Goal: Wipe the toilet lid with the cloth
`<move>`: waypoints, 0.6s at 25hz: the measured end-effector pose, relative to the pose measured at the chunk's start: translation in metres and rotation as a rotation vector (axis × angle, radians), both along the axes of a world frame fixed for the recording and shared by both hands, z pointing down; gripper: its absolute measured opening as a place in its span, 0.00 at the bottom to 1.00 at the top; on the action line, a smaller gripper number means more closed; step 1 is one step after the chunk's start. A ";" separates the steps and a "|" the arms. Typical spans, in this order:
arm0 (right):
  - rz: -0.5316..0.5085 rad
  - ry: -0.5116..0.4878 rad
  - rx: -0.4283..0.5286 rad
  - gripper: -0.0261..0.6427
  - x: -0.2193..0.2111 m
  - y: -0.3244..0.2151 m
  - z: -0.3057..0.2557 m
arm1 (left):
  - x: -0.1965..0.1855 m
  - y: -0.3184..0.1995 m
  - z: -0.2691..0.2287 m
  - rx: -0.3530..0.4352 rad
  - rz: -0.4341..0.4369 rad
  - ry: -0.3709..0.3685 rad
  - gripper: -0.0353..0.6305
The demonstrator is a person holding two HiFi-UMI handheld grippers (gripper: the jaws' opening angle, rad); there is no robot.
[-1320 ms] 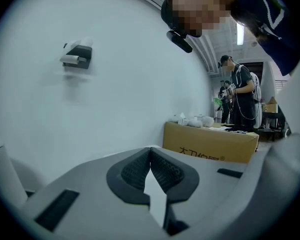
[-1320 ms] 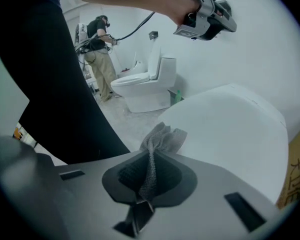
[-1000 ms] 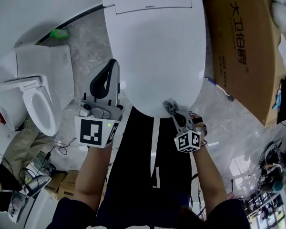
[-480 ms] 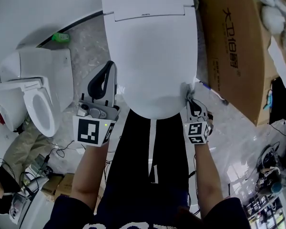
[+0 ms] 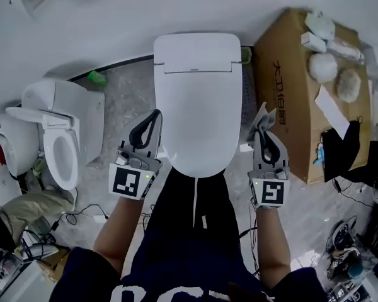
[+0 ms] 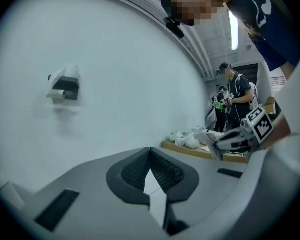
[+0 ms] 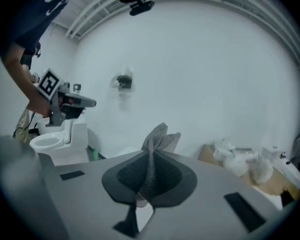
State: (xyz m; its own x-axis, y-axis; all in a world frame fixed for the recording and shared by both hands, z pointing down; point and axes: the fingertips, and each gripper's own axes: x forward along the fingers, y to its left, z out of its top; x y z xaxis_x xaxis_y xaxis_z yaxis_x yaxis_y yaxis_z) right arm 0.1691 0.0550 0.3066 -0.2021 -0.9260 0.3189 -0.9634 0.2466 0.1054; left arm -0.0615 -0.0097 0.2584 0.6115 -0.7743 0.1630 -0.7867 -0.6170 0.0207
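The white toilet with its lid (image 5: 198,106) closed stands in the middle of the head view. My left gripper (image 5: 155,114) hangs beside the lid's left front edge, shut, with nothing between its jaws (image 6: 150,153). My right gripper (image 5: 263,110) is off the lid's right side, raised and pointing at the wall. It is shut on a grey cloth (image 7: 157,136), whose bunched end sticks up past the fingertips. In the head view the cloth (image 5: 261,118) shows only as a small grey scrap at the jaw tips. Neither gripper touches the lid.
A second toilet with its seat ring (image 5: 57,153) exposed stands at the left. A large cardboard box (image 5: 290,93) with white items (image 5: 322,65) on top sits right of the toilet. A green object (image 5: 96,77) lies by the wall. Cables lie on the floor. People (image 6: 235,91) stand in the background.
The right gripper carried the cloth from the lid's front edge out to the right and lifted it off the lid. The head view has pulled back and up.
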 end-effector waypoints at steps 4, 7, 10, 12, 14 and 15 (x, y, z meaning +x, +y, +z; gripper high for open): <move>-0.028 -0.004 0.146 0.10 0.000 -0.011 -0.113 | -0.010 0.012 -0.053 0.012 -0.006 -0.052 0.08; -0.054 0.011 0.211 0.10 -0.001 -0.013 -0.175 | -0.016 0.011 -0.097 0.030 -0.049 -0.047 0.08; -0.065 -0.012 0.281 0.10 -0.004 -0.015 -0.228 | -0.019 0.012 -0.135 0.069 -0.079 -0.022 0.08; -0.072 -0.029 0.314 0.09 -0.007 -0.014 -0.254 | -0.020 0.014 -0.158 0.097 -0.095 -0.011 0.08; -0.078 -0.037 0.340 0.09 -0.010 -0.011 -0.274 | -0.020 0.016 -0.179 0.122 -0.100 -0.004 0.08; -0.082 -0.038 0.351 0.09 -0.011 -0.009 -0.283 | -0.020 0.017 -0.187 0.135 -0.101 0.000 0.08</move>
State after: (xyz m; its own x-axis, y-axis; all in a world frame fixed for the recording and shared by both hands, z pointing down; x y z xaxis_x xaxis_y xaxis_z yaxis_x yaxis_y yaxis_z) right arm 0.1580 0.0459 0.0238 -0.2859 -0.9579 -0.0248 -0.9468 0.2784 0.1614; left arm -0.0810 0.0076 0.0710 0.5293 -0.8467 0.0535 -0.8450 -0.5318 -0.0568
